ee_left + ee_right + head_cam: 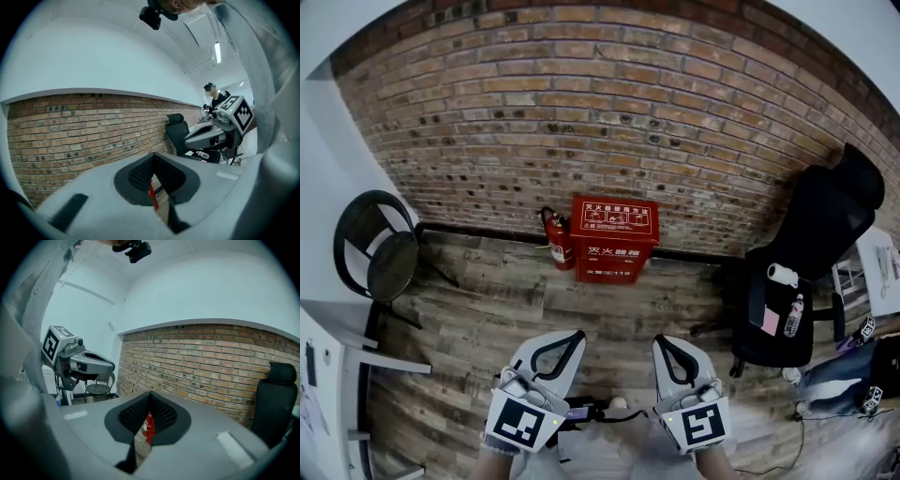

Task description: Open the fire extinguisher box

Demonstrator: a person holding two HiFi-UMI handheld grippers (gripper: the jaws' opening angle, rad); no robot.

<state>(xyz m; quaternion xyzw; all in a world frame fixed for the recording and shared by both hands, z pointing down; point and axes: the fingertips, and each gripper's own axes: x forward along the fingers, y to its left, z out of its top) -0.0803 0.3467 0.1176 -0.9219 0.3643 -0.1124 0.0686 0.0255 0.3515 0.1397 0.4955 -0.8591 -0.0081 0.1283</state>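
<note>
Left gripper [572,336] and right gripper [666,342]: both pressed together, holding nothing.
One fire extinguisher box [614,239] at twelve o'clock; one extinguisher [558,242] at its nine o'clock.

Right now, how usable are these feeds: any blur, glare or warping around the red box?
Head view: fisheye bows the brick wall, but the fire extinguisher box is sharp and evenly lit. Left gripper view: ceiling light glares; near foreground soft. Right gripper view: extinguisher small but recognisable.

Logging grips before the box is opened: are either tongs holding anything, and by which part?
Nothing is held: left tongs and right tongs are shut and empty, well short of the box.
</note>
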